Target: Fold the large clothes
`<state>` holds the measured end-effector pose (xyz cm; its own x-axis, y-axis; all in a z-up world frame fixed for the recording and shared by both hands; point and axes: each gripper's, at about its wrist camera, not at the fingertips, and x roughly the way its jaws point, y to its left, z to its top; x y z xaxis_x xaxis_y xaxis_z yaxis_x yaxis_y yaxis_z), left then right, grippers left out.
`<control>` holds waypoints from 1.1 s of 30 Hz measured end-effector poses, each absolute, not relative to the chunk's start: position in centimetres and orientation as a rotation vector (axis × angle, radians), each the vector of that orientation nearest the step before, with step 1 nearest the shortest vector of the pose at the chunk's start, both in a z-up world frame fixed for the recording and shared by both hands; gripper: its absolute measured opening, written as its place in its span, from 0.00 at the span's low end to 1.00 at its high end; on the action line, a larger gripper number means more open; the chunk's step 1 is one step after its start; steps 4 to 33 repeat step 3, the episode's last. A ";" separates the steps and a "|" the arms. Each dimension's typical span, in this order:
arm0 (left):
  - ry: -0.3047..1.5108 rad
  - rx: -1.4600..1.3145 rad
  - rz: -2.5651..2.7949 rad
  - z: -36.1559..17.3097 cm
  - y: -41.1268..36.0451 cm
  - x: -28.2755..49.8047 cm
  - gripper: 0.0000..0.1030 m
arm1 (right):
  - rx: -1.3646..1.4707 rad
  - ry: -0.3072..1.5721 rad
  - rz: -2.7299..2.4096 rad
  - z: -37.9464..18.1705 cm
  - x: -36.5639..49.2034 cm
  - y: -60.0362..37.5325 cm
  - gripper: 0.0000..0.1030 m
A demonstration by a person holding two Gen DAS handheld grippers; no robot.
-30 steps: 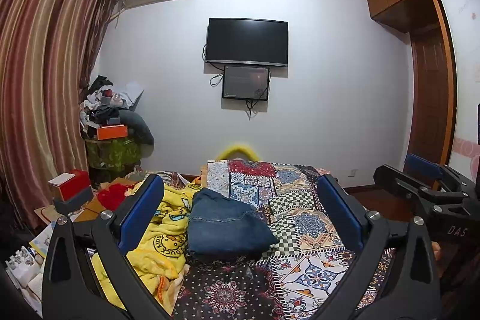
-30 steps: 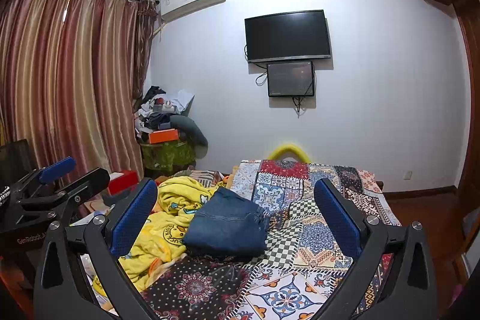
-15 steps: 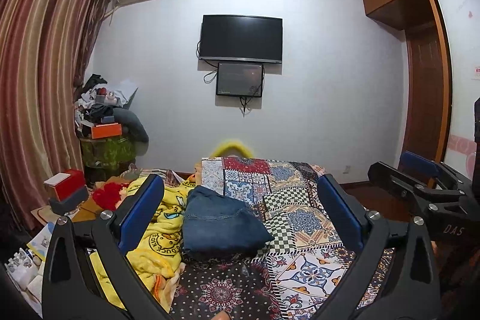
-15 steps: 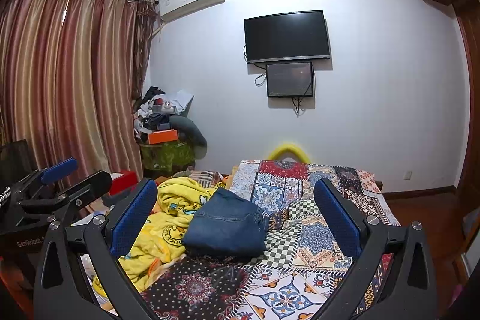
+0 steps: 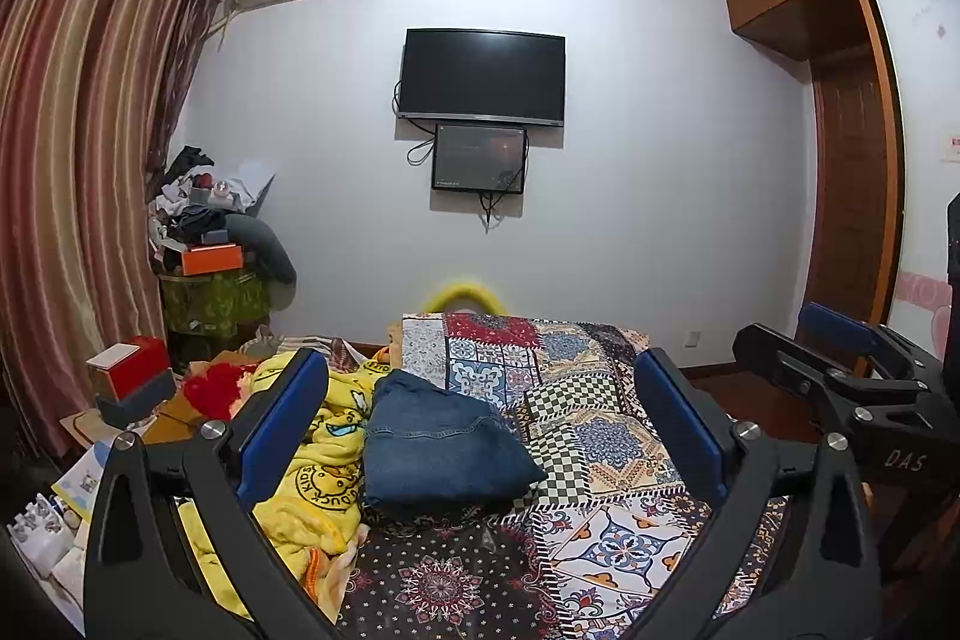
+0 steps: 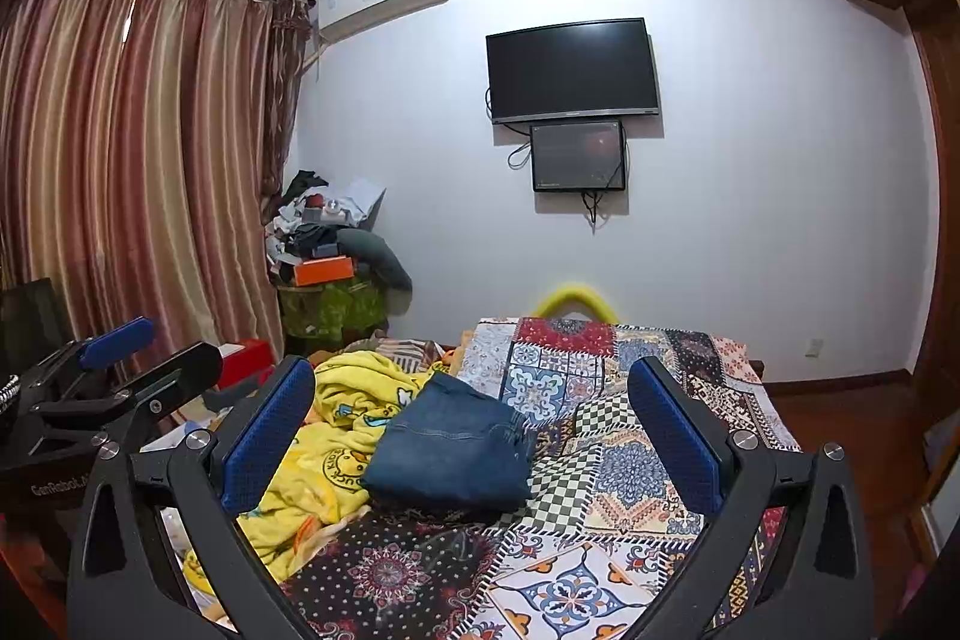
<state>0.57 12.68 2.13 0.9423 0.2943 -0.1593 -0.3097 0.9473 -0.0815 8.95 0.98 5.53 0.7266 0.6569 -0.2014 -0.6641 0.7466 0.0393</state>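
A folded pair of blue jeans (image 5: 441,451) lies on the patchwork bedspread (image 5: 606,436), also seen in the right wrist view (image 6: 450,451). My left gripper (image 5: 480,418) is open and empty, held above the near end of the bed, well short of the jeans. My right gripper (image 6: 471,424) is open and empty too, at a similar height and distance. Each gripper shows at the edge of the other's view: the right one (image 5: 840,376) and the left one (image 6: 108,388).
A crumpled yellow cartoon blanket (image 5: 312,454) lies left of the jeans on the bedspread (image 6: 624,460). A cluttered stand with an orange box (image 5: 210,259) is in the left corner by the curtains. A TV (image 5: 483,76) hangs on the far wall. A wooden wardrobe (image 5: 852,196) is right.
The left gripper's view has shifted a little, swinging left and then back right and tilting slightly. The right gripper has barely moved. The jeans lie as before.
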 end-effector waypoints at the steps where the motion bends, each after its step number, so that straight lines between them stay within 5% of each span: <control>1: 0.146 -0.106 0.307 2.1 12.7 0.6 1.00 | -0.037 0.207 0.729 5.5 8.9 1.0 1.00; 33: 0.149 -0.107 0.301 2.1 12.8 0.6 1.00 | -0.037 0.209 0.729 5.5 8.9 1.0 1.00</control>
